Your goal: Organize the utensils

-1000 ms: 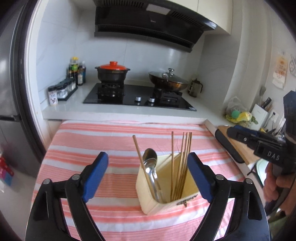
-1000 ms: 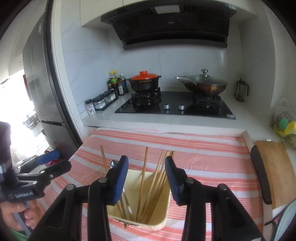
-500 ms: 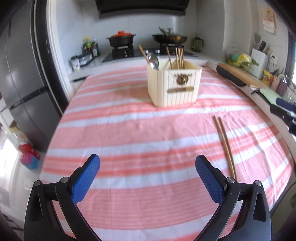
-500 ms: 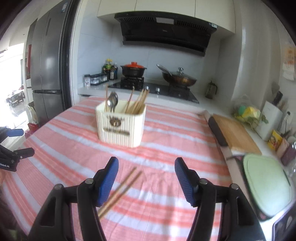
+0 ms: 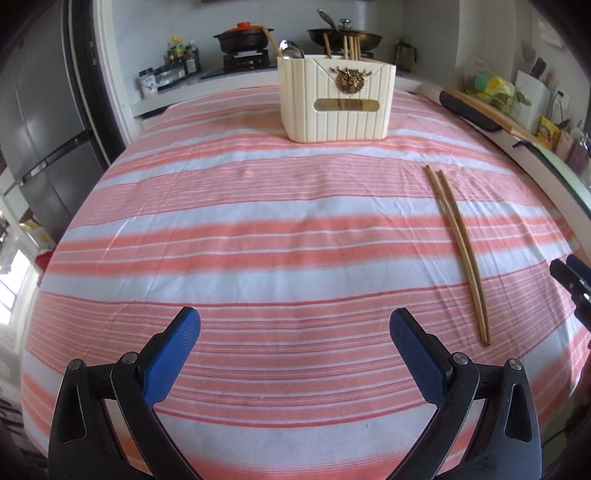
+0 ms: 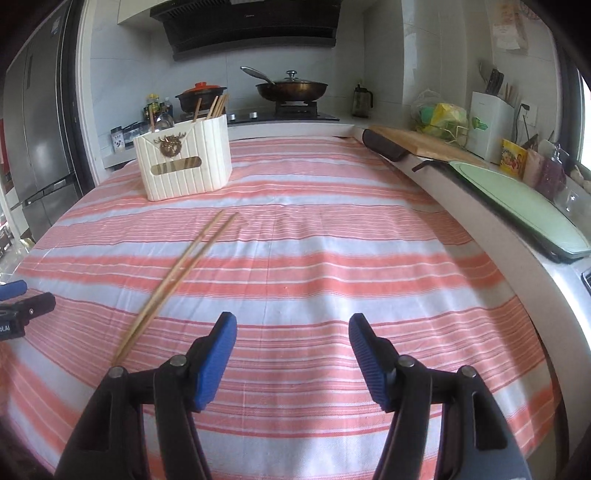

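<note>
A cream utensil holder stands at the far side of the striped tablecloth. A metal spoon and several upright chopsticks stick out of it. A loose pair of wooden chopsticks lies flat on the cloth, nearer than the holder. My left gripper hovers wide open over bare cloth, left of that pair. My right gripper is open and empty, with the pair's near end just left of its left finger. Each gripper shows at the edge of the other's view.
Behind the table runs a counter with a hob, a red-lidded pot and a wok. A fridge stands at the left. Along the right counter lie a wooden cutting board and a green tray.
Both grippers have drawn back from above the holder to low over the near cloth. The right jaws have spread wider. The loose chopstick pair has come into view.
</note>
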`<state>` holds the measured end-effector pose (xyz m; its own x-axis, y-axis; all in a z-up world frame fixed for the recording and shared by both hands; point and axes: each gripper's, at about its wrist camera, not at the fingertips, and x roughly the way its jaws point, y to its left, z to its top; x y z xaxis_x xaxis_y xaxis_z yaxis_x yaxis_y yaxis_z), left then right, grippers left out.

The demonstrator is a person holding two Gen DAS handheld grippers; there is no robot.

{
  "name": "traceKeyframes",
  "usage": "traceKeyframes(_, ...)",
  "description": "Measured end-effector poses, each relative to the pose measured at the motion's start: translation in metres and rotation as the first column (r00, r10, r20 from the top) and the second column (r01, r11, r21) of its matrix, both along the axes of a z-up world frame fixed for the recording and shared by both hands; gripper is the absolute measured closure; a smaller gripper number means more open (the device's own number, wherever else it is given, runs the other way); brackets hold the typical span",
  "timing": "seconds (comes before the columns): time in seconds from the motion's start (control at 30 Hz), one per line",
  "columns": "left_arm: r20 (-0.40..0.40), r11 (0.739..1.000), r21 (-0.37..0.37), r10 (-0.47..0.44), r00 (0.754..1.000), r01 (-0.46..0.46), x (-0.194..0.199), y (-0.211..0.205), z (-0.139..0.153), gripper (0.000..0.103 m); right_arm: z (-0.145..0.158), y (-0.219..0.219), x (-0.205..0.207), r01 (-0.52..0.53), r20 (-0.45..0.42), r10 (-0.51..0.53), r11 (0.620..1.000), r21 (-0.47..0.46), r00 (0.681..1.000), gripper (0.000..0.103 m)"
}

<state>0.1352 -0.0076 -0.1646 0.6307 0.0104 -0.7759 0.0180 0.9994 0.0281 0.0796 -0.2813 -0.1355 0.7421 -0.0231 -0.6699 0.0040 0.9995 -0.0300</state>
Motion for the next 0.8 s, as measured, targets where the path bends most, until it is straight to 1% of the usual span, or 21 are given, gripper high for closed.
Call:
traceKeyframes(0.1,0.012,1.0,0.028,-0.003,1.0,0.002,-0.004,-0.009,-0.003,0.001,-0.009,-0.002,0.005,0.015,-0.017,-0.015,1.0,0.002,1.0,0.039)
traceKeyframes(0.17,0.017,0.999,0.018,-0.039,0.999,0.039,-0.005,-0.015,-0.003,0.001,-0.014,-0.003,0.007,0.013,-0.03,-0.012,1.0,0.013,0.999,0.039)
traceKeyframes(0.27,0.013,0.993,-0.032,-0.112,0.994,0.113,0.008,-0.026,0.002,0.001,-0.019,0.0,0.007,-0.001,-0.043,0.001,1.0,0.004,0.999,0.039)
traceKeyframes(0.33,0.002,0.985,-0.085,-0.151,0.988,0.151,0.028,-0.036,0.008,0.001,-0.024,0.003,0.009,-0.016,-0.071,0.016,1.0,-0.002,0.997,0.039)
traceKeyframes(0.37,-0.001,0.98,-0.102,-0.171,0.985,0.17,0.039,-0.042,0.01,0.001,-0.025,0.004,0.01,-0.019,-0.08,0.018,1.0,-0.007,0.997,0.039)
traceKeyframes(0.4,-0.009,0.978,-0.102,-0.185,0.983,0.183,0.052,-0.05,0.011,0.001,-0.026,0.004,0.011,-0.02,-0.084,0.019,1.0,-0.011,0.996,0.039)
traceKeyframes(0.57,-0.056,0.961,-0.061,-0.273,0.96,0.269,0.101,-0.093,0.002,0.001,-0.027,0.004,0.011,-0.021,-0.097,0.021,1.0,-0.002,0.995,0.038)
traceKeyframes(0.67,-0.078,0.957,-0.009,-0.291,0.954,0.291,0.117,-0.112,-0.01,0.001,-0.027,0.004,0.011,-0.022,-0.1,0.022,1.0,-0.001,0.995,0.038)
traceKeyframes(0.77,-0.095,0.95,0.048,-0.302,0.949,0.308,0.124,-0.123,-0.019,0.0,-0.028,0.005,0.011,-0.023,-0.101,0.022,1.0,-0.004,0.995,0.037)
traceKeyframes(0.8,-0.079,0.95,0.057,-0.303,0.95,0.308,0.125,-0.124,-0.019,0.0,-0.028,0.005,0.011,-0.024,-0.102,0.023,1.0,-0.005,0.995,0.037)
